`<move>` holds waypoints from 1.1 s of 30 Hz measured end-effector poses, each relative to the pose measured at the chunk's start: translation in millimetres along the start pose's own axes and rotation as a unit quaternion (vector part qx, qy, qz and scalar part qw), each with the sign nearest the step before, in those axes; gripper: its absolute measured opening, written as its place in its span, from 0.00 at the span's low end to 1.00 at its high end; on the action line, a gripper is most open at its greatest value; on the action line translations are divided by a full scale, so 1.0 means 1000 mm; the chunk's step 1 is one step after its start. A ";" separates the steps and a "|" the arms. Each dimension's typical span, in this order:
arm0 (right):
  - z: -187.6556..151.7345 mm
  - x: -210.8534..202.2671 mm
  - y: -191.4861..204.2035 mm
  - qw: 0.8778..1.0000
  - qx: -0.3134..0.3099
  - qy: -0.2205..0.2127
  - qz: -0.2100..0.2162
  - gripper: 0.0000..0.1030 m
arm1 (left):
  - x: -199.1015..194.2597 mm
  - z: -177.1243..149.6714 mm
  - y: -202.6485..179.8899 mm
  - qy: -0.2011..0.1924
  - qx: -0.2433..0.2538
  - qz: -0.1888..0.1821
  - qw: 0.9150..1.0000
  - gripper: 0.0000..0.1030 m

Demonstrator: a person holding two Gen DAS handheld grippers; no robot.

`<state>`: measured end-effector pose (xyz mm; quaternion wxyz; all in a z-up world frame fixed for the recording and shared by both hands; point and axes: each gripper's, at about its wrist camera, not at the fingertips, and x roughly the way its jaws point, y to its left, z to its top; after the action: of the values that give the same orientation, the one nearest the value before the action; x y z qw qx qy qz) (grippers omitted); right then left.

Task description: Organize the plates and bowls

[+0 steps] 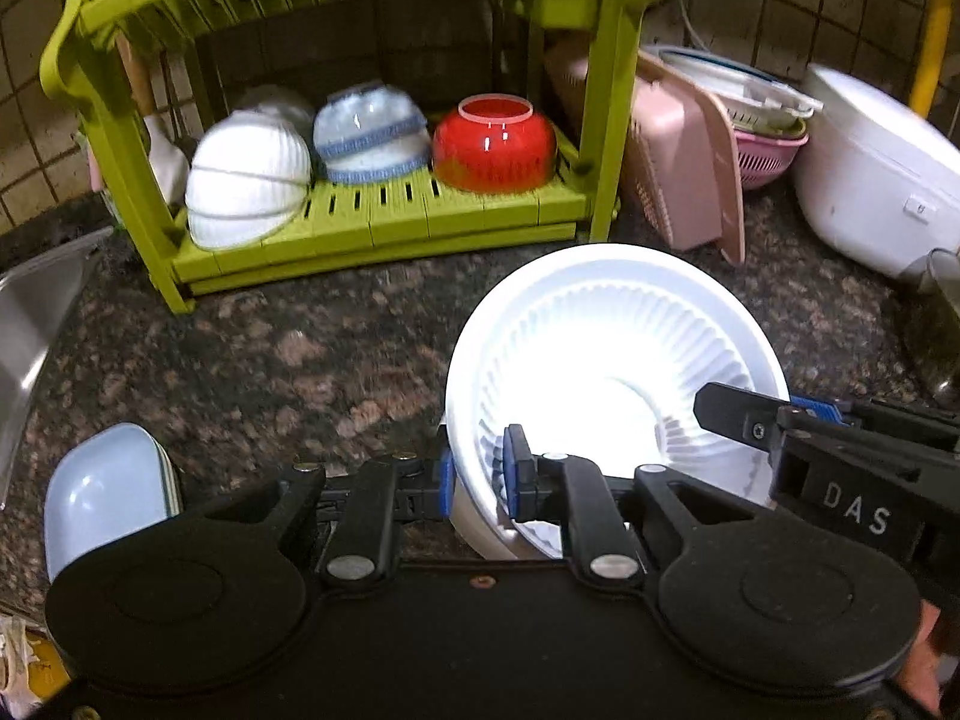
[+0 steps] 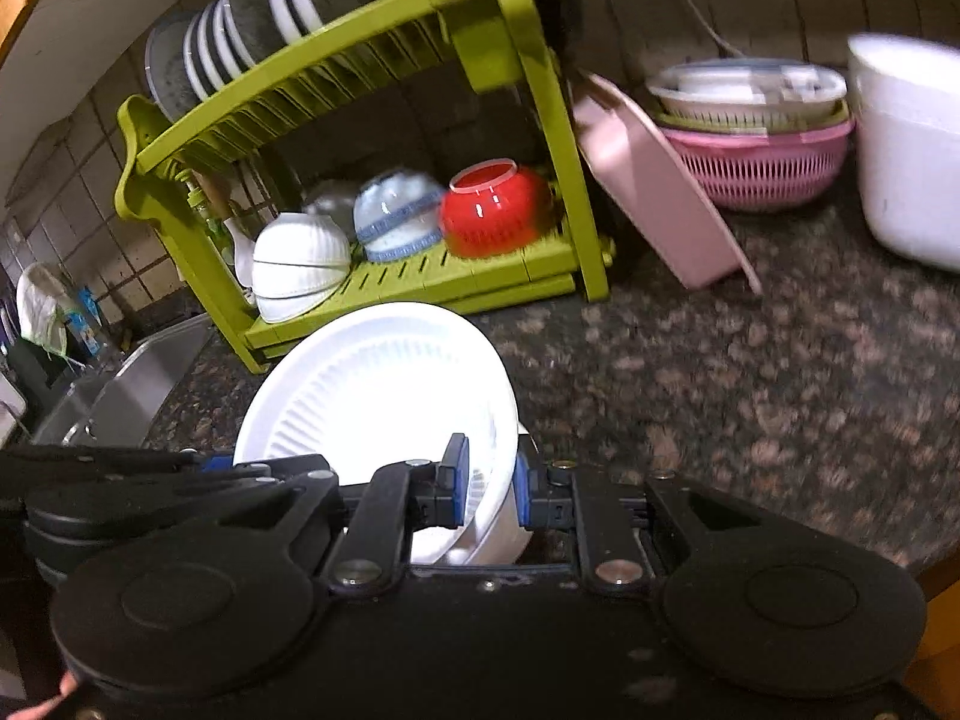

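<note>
The plates [image 2: 240, 30] on top of the green rack [image 1: 384, 222] were cut off by the edge in the left wrist view. Right of the rack, the white pot [image 2: 906, 150] was blurred and cropped. Behind the rack's ribbed bowl [image 1: 246, 180], another bowl was mostly hidden.

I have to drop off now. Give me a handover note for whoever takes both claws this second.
Left claw: shut on the near rim of the white bowl.
Right claw: shut on the same bowl's opposite rim, so both hold it, tilted, above the counter.
Rack: lower shelf has a ribbed white bowl, a blue-trimmed bowl and a red bowl, all upside down; upper tier carries plates.
Pale blue dishes wait at the counter's left.
Left: rack the white bowl, then the blue dishes.
</note>
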<state>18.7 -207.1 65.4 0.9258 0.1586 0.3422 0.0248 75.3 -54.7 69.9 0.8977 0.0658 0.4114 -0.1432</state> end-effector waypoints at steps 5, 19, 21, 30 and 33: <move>-0.009 0.014 -0.011 1.000 0.023 0.010 0.010 0.17 | 0.011 -0.009 -0.002 0.007 -0.002 -0.004 1.000 0.21; -0.017 0.033 0.000 1.000 -0.017 0.010 -0.022 0.17 | 0.025 -0.012 0.007 -0.011 -0.002 -0.007 1.000 0.23; -0.017 0.034 0.000 0.999 -0.018 0.011 -0.026 0.17 | 0.024 -0.013 0.006 -0.021 0.005 -0.005 1.000 0.29; -0.019 0.038 -0.003 0.999 -0.016 0.019 -0.035 0.17 | 0.024 -0.018 0.009 -0.051 0.008 -0.008 0.999 0.30; -0.019 0.041 -0.002 0.999 -0.019 0.021 -0.039 0.17 | 0.025 -0.019 0.012 -0.052 0.010 -0.012 0.999 0.30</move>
<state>37.6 -197.7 25.5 0.9215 0.1270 0.3671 -0.0015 81.1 -44.3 38.8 0.9155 0.0620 0.3634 -0.1614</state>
